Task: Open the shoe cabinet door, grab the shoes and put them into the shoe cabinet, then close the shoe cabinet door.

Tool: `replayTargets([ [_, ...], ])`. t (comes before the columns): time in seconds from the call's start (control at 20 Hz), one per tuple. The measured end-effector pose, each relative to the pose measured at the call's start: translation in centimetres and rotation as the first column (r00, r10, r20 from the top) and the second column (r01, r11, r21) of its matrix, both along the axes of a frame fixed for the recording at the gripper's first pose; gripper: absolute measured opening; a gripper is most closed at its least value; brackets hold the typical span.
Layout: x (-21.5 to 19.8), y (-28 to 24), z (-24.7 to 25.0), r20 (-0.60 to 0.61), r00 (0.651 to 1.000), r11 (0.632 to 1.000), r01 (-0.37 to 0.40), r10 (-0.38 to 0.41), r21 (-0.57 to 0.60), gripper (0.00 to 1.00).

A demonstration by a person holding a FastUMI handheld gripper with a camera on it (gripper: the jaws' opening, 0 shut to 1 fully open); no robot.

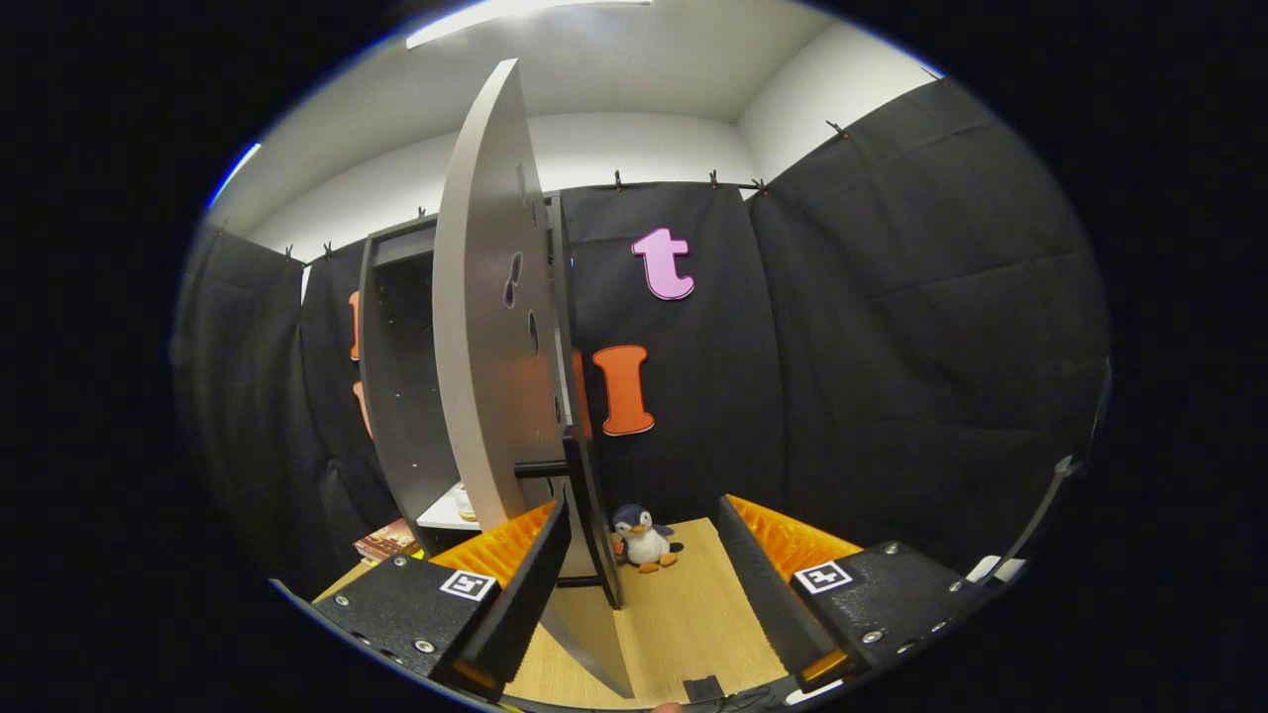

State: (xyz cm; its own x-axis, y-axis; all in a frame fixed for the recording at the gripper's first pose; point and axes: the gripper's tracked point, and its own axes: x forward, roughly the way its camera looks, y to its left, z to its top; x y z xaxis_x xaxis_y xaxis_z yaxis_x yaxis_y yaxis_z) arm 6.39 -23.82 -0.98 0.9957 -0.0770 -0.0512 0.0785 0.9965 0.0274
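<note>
Your jaws (644, 584) stand released, gripping nothing, with the free edge of the open shoe cabinet door (490, 327) between them, close to the left finger. The shoe cabinet (396, 396) lies beyond, to the left. No shoes can be made out; a plush penguin (642, 540) sits on the floor just ahead. Ease back clear of the door before seeking the shoes.

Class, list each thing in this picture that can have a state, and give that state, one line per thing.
shoe cabinet door: swung open, edge toward the camera
shoe cabinet: open, dark inside
tongs: open, fingers spread, door's lower edge between them
toy penguin: upright on the floor beyond the tongs
</note>
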Motion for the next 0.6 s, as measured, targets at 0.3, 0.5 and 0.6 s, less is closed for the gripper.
replayTargets([
  [0.3, -0.3, 4.2, -0.8, -0.003, 0.996, 0.996, -0.087, 0.087, 0.008, 0.93],
  [0.5, 0.5, 9.2, -1.3, 0.005, 0.979, 0.979, -0.204, 0.204, 0.027, 0.93],
  [0.6, 0.9, 11.7, -1.7, 0.003, 0.968, 0.967, -0.252, 0.252, 0.042, 0.93],
])
